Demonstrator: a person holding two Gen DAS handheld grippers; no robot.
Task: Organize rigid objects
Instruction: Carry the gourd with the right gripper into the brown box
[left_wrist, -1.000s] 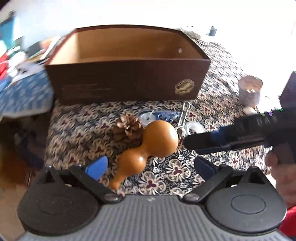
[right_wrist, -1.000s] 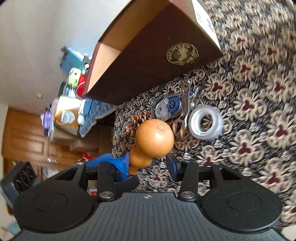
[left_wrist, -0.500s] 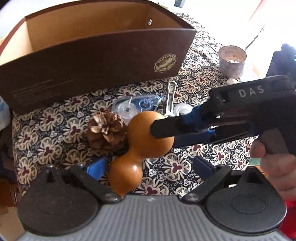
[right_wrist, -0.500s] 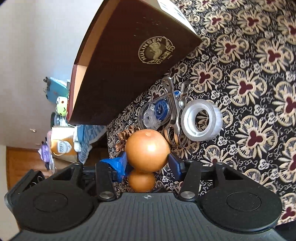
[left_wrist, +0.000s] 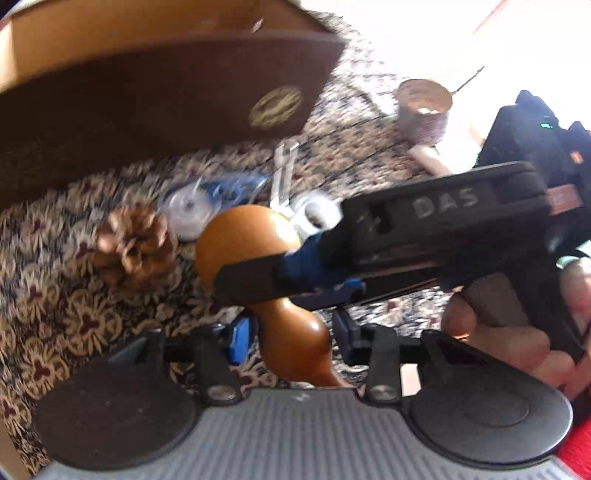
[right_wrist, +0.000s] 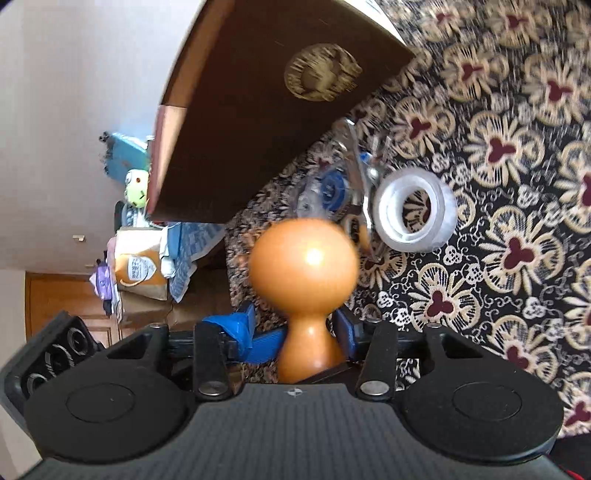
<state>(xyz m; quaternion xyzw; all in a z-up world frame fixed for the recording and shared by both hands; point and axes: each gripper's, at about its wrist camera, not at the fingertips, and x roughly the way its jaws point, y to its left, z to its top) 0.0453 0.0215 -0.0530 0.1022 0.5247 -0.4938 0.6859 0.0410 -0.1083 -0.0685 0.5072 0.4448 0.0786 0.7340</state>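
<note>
Gripping an orange-brown gourd (right_wrist: 303, 266) at its narrow waist with the right gripper (right_wrist: 295, 332), jaws clamped on it, bulb end pointing forward above the floral-cloth worktop (right_wrist: 517, 147). Flanking the gourd's smaller lower bulb with the left gripper (left_wrist: 291, 336), jaws narrowly apart; contact unclear through blur. Lying beyond: pine cone (left_wrist: 136, 243), blue correction-tape dispenser (left_wrist: 218, 199), metal clip (right_wrist: 354, 170), clear tape roll (right_wrist: 413, 210), brown cardboard box (left_wrist: 147, 99).
</note>
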